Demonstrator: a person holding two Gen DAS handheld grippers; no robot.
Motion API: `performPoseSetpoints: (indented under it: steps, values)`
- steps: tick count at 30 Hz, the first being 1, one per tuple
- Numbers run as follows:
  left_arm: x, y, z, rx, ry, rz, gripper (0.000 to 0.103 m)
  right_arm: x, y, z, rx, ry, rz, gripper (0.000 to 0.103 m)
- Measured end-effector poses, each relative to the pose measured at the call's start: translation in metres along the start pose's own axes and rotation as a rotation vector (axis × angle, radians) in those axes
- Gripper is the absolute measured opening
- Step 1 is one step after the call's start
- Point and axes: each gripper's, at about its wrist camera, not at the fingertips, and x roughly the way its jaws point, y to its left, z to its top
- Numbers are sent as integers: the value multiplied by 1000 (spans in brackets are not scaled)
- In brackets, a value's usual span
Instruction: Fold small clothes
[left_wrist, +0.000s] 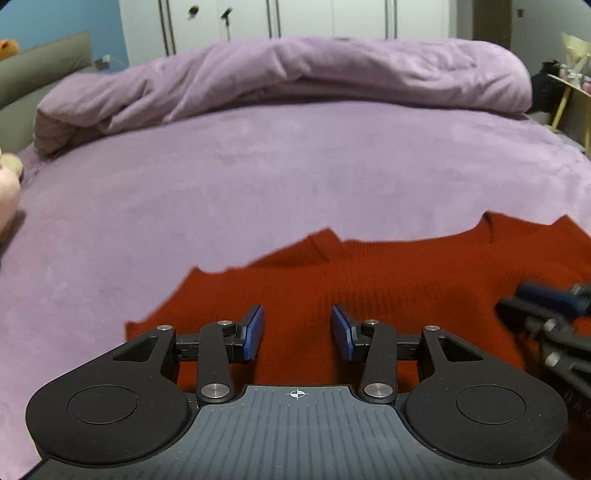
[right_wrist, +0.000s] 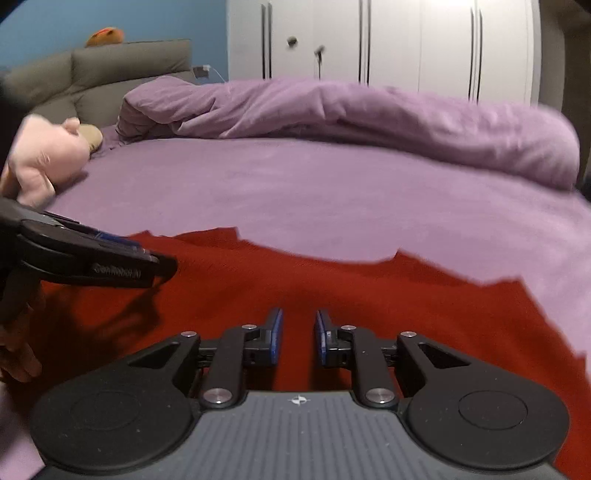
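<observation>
A red knitted garment (left_wrist: 388, 280) lies spread flat on the purple bed sheet (left_wrist: 258, 177); it also shows in the right wrist view (right_wrist: 332, 291). My left gripper (left_wrist: 297, 314) is open and empty, hovering just above the garment's left part. My right gripper (right_wrist: 298, 319) is open with a narrower gap, empty, above the garment's middle. The right gripper shows at the right edge of the left wrist view (left_wrist: 546, 317). The left gripper shows at the left of the right wrist view (right_wrist: 92, 258).
A rumpled purple duvet (left_wrist: 295, 77) is bunched along the far side of the bed. A pink plush toy (right_wrist: 48, 158) lies at the left by the grey headboard (right_wrist: 110, 74). White wardrobes (right_wrist: 369, 40) stand behind. A small side table (left_wrist: 569, 96) is at far right.
</observation>
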Motion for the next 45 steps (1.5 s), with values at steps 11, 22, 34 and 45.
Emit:
performPoseSetpoints:
  steps: [11, 22, 34, 45]
  values:
    - [29, 23, -2, -103, -1, -5, 63, 0, -131, -18, 207, 25, -172, 8]
    - [-12, 92, -29, -92, 25, 150, 64, -47, -98, -24, 329, 86, -200, 32]
    - [-84, 178, -105, -542, 166, -306, 61, -124, -26, -69, 651, 109, 113, 64]
    - [-38, 175, -95, -681, 201, -444, 42, -116, 27, -49, 604, 108, 188, 32]
